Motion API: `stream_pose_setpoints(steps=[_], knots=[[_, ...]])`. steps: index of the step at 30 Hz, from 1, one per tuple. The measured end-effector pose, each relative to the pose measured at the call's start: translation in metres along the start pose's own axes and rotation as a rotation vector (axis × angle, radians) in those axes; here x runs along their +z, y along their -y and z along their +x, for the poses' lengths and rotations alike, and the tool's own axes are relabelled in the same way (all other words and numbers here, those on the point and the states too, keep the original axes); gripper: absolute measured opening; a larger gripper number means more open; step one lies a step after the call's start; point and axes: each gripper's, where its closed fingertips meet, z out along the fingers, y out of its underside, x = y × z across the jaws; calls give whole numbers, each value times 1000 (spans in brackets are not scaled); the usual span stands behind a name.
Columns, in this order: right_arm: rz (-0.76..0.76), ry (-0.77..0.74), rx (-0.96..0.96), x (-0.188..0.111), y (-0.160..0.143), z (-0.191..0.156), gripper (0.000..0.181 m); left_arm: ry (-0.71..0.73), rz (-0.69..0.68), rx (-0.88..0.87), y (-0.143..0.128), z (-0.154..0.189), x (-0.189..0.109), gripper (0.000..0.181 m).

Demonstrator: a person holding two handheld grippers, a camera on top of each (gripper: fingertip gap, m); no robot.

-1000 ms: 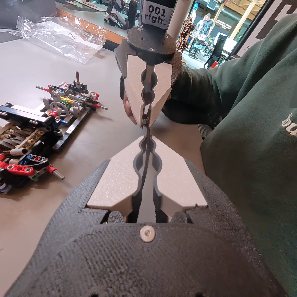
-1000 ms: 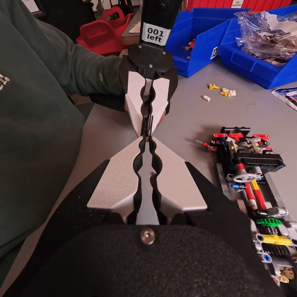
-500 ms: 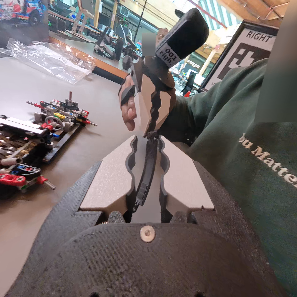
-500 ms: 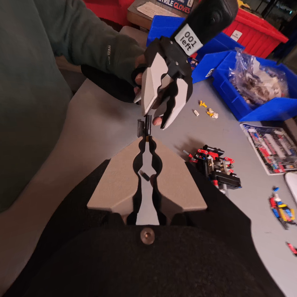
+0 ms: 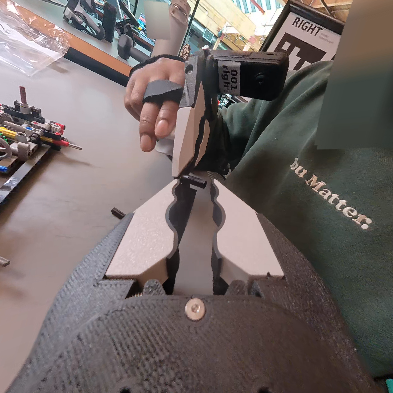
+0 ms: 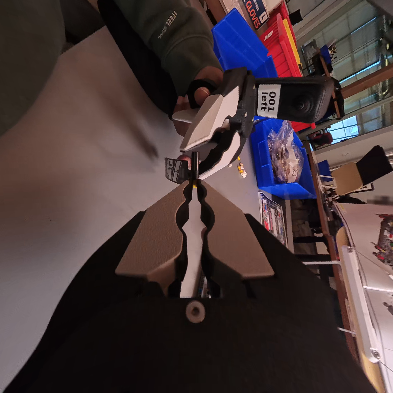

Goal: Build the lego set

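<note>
The grey bench takes up most of the left of the left wrist view, and the half-built lego car sits at the left edge, well apart from the action, probably parked there so both tools stay free for a small sub-step. Right gripper has its jaws pressed nearly together, pinching a black pin piece with a flat black panel on it, held up in the air. Left gripper has its jaws spread around that piece, not squeezing. A spare black pin lies on the bench just left of it.
</note>
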Motion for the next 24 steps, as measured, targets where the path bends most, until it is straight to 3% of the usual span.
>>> stream_pose_setpoints(steps=[1, 12, 14, 24], knots=[[-3, -2, -11, 0, 0, 0, 0, 6, -3, 3, 0, -1, 0, 25], [-8, -27, -5, 2, -7, 2, 0, 106, -17, 95, 0, -10, -2, 18], [-9, -43, 22, -1, -11, 7, 0, 140, -1, 118, 3, -13, -7, 7], [31, -21, 71, -2, -9, 5, 0, 139, -8, 126, 2, -12, -6, 8]])
